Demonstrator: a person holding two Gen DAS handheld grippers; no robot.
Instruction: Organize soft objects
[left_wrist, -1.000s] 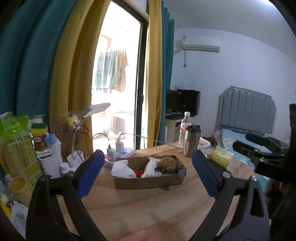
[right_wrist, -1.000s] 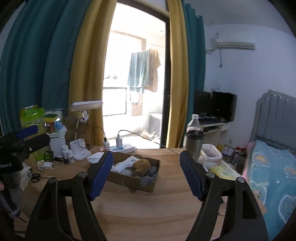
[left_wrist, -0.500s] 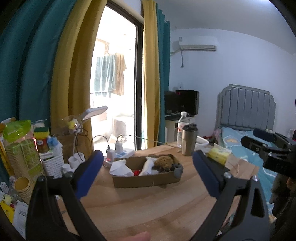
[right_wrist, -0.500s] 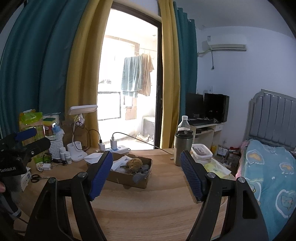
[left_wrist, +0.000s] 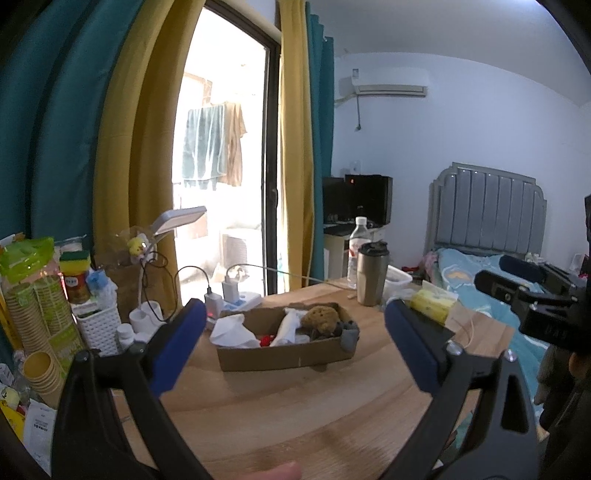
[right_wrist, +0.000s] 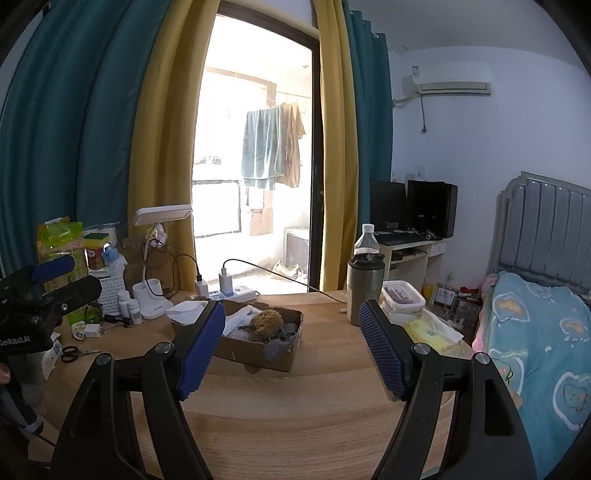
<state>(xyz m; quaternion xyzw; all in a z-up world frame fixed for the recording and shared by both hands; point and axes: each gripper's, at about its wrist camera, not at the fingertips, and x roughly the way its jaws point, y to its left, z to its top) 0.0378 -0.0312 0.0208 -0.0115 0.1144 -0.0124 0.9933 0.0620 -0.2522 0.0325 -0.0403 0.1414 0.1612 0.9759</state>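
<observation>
Cardboard, brown and shallow: open box (left_wrist: 284, 356) resting mid-way across round pale-wood table (left_wrist: 295, 417), packed with soft things. Visible inside: white crumpled cloth (left_wrist: 231, 330), tan fuzzy ball-shaped plush (left_wrist: 322, 318), grey knitted piece (left_wrist: 349, 334) draped over right-hand wall, small red item (left_wrist: 264, 338), possibly a toy, too small to identify.

Left black gripper with blue pads (left_wrist: 293, 350): spread wide, nothing between the pads, raised above table, well apart from box. Right black gripper with blue textured pads (right_wrist: 291, 349): likewise spread wide and empty, box framed between its fingers, no contact.

Judged risks on approach:
- Light box likely to slide or tip under a one-sided push, no second gripper bracing it.
- Grey knitted piece (right_wrist: 275, 349) overhanging wall, liable to snag and drag out neighbours.
- Steel travel tumbler (right_wrist: 364, 291) and clear water bottle (right_wrist: 365, 242) just beyond box, near right gripper's path; wide swing could topple either.
- Charger cables (right_wrist: 221, 284) behind box, prone to catching.
</observation>
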